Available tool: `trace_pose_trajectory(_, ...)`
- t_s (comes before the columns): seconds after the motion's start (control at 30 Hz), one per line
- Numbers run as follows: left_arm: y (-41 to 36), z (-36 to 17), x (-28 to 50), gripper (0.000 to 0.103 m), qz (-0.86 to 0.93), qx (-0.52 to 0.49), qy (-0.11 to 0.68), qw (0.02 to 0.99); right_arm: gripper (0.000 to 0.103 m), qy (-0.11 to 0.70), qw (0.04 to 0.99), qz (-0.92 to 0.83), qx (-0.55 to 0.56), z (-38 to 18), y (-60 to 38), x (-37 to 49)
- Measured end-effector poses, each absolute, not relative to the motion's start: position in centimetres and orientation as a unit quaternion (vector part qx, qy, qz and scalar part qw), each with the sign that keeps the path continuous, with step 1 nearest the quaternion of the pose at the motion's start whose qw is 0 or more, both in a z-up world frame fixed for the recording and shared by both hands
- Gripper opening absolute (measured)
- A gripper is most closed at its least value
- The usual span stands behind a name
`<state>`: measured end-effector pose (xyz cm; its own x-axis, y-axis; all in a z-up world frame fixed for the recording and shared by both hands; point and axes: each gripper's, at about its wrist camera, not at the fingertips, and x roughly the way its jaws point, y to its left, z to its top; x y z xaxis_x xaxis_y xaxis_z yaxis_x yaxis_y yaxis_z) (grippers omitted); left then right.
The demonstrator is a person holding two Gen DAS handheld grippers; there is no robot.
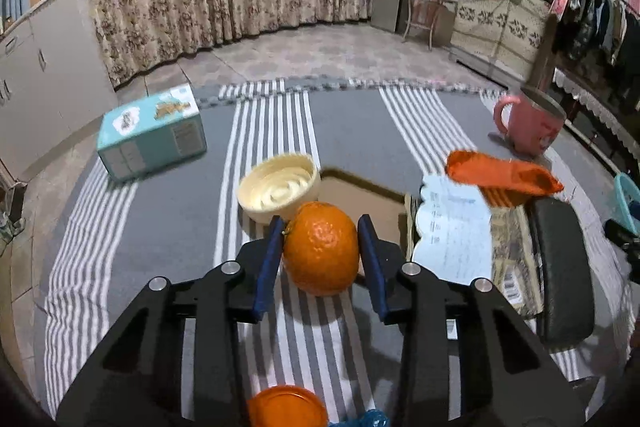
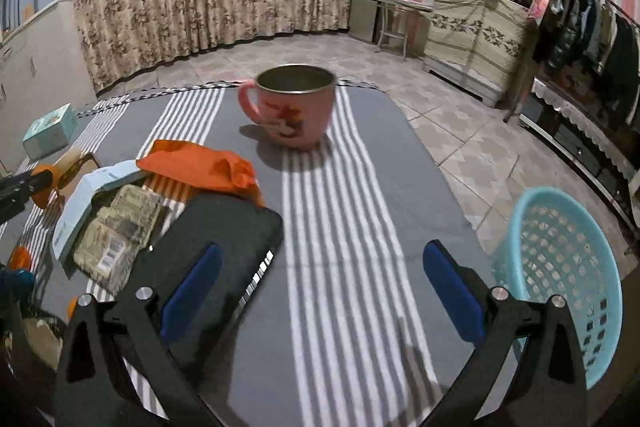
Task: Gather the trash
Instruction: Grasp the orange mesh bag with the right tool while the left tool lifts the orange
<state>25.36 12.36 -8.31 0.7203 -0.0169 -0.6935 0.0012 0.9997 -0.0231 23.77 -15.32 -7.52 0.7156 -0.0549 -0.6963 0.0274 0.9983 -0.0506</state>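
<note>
In the left wrist view, a teal box [image 1: 152, 137] lies well off to the left of the jaws on the striped surface [image 1: 168, 235]. A cream lid [image 1: 279, 187] sits just ahead of the left jaw. The left gripper [image 1: 321, 249] has its jaws closed on an orange [image 1: 321, 249], both blue pads touching the fruit's sides. Behind the orange lies a brown cardboard piece [image 1: 360, 193]. To the right of the jaws are a pale blue paper [image 1: 456, 227], an orange wrapper [image 1: 500, 175], a black pad [image 1: 560, 267] and, farther ahead, a pink mug [image 1: 532, 127].

In the right wrist view, the black pad [image 2: 216, 251] lies under the left jaw, with the paper [image 2: 80, 211] and the wrapper [image 2: 200, 163] beyond it to the left. The right gripper [image 2: 322, 287] has its jaws spread wide with nothing between them, over bare striped cloth. The mug [image 2: 292, 107] stands well ahead, roughly centred. Just right of the right jaw, off the surface's edge, is a light blue basket [image 2: 560, 267].
</note>
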Motion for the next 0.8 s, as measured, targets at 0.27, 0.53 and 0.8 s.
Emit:
trace_pose_trajectory(0.27, 13.3, -6.1, 26.8, 0.037, 0.006, -0.012, 0.345, 0.939, 0.098, 0.385, 0.923, -0.007, -0.003, -7.3, -13.8, 27.5)
trace_pose_trajectory(0.53, 13.8, -6.1, 27.1, 0.037, 0.005, -0.019, 0.344, 0.939, 0.068, 0.43, 0.902, 0.016, -0.035, -9.3, -11.0, 32.5)
trace_pose_trajectory(0.8, 13.4, -5.9, 26.6, 0.037, 0.012, -0.001, 0.34, 0.94, 0.018, 0.437, 0.898, 0.052, -0.025, -9.6, -10.9, 32.7)
